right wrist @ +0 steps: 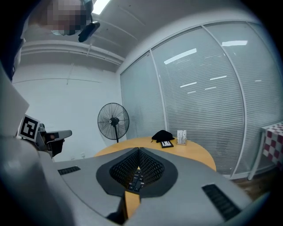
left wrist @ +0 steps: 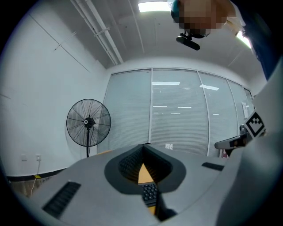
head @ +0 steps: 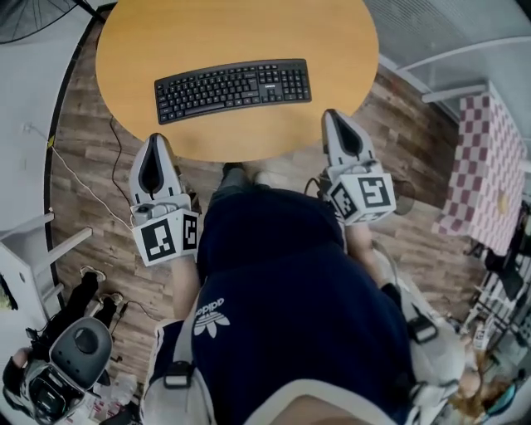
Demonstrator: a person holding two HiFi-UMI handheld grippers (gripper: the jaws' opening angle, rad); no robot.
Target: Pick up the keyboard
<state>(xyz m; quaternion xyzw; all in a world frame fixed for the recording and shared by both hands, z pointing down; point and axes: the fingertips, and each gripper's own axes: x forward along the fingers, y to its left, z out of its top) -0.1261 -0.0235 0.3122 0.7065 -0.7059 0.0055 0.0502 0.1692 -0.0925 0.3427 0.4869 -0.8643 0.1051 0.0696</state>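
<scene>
The left claw (head: 155, 139) and right claw (head: 332, 114) are each pressed together and empty, at the near edge of the round orange wooden surface (head: 241, 29). The black rectangular keyboard (head: 233, 89) lies flat on it, just beyond their tips, untouched.

The black keyboard (head: 233, 89) lies flat, apparently slightly angled, on the round wooden table (head: 332, 33).

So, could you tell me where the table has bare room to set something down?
The table is bare beyond the keyboard, a broad patch up to a dark bundle and small stand at the far rim. Bare margins also flank the keyboard's two ends. Tightest is the near strip, where the left gripper and right gripper sit by the rim.
</scene>
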